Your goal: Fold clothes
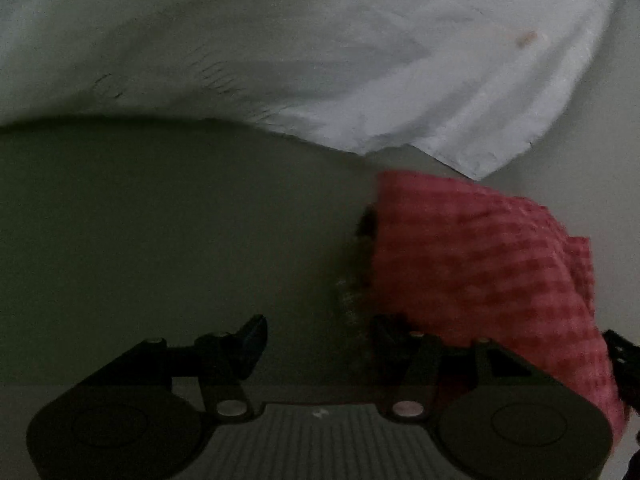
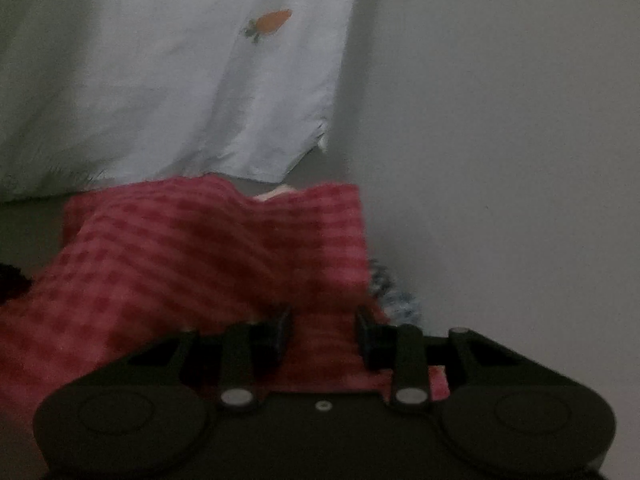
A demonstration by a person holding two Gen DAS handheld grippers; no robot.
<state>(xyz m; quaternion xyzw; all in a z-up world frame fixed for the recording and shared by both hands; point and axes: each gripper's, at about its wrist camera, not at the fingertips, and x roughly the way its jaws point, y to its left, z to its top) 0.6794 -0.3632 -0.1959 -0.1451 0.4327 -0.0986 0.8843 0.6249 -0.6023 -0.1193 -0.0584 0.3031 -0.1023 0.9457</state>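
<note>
A red checked cloth (image 1: 480, 264) lies bunched on the grey surface, at the right of the left wrist view. My left gripper (image 1: 320, 344) is open and empty, its right finger (image 1: 384, 336) at the cloth's left edge. In the right wrist view the same cloth (image 2: 192, 256) spreads across the lower left. My right gripper (image 2: 324, 332) is open with its jaws apart, and the cloth lies between and under its fingers. A pale blue garment (image 2: 160, 80) with a small orange carrot print (image 2: 272, 22) lies beyond the cloth; it also shows in the left wrist view (image 1: 360, 60).
The grey surface (image 2: 500, 160) stretches to the right of the clothes. A small patterned dark-and-white scrap (image 2: 396, 296) peeks out by the red cloth's right edge. The scene is dim and blurred.
</note>
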